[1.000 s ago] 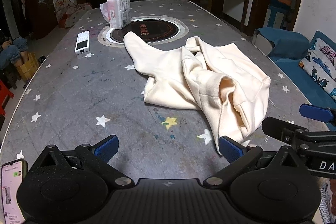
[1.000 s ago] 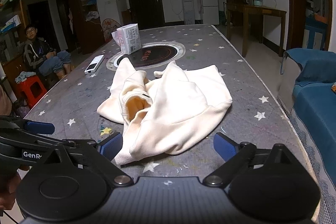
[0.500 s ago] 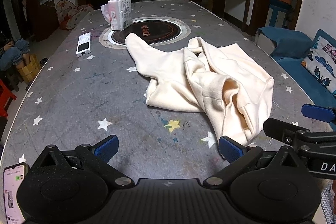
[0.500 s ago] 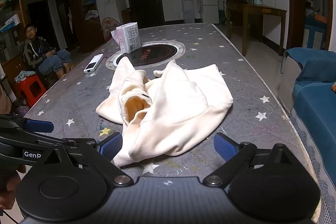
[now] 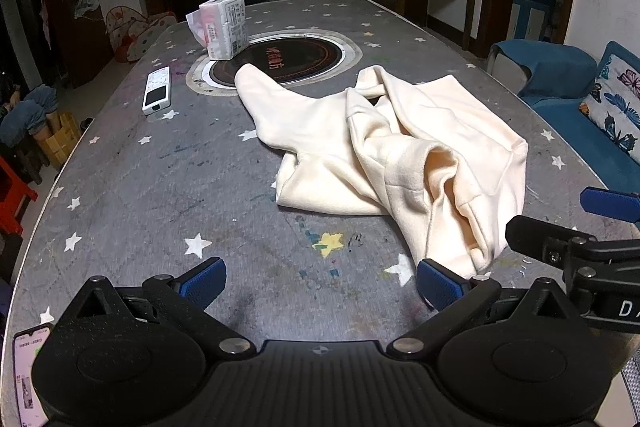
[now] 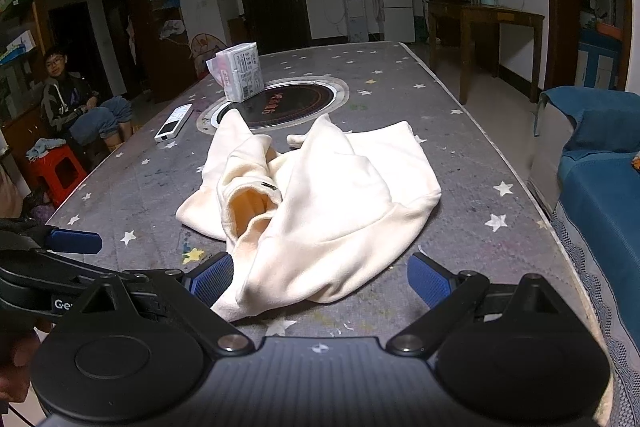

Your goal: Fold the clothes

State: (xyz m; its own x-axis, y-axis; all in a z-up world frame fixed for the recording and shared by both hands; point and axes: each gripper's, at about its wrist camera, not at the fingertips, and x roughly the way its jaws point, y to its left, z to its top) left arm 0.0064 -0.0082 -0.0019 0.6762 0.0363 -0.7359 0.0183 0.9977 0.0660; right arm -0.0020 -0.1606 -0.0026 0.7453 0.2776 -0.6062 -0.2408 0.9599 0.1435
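Note:
A cream sweatshirt [image 5: 384, 151] lies crumpled on the grey star-patterned table [image 5: 160, 187], one sleeve stretched towards the round black hob. It also shows in the right wrist view [image 6: 320, 195]. My left gripper [image 5: 320, 283] is open and empty, just short of the garment's near corner, which lies by its right finger. My right gripper [image 6: 320, 279] is open and empty, with the garment's near edge lying between its blue pads. The right gripper shows at the right edge of the left wrist view [image 5: 592, 227].
A round black hob [image 5: 280, 59] is set in the table's middle. A tissue pack [image 5: 224, 27] and a white remote [image 5: 157, 95] lie at the far left. A phone [image 5: 28, 375] lies at the near left edge. A blue sofa [image 6: 600, 187] stands right. A person [image 6: 76, 103] sits left.
Both grippers have moved slightly forward towards the sweatshirt. The garment has not moved and both jaws stay open.

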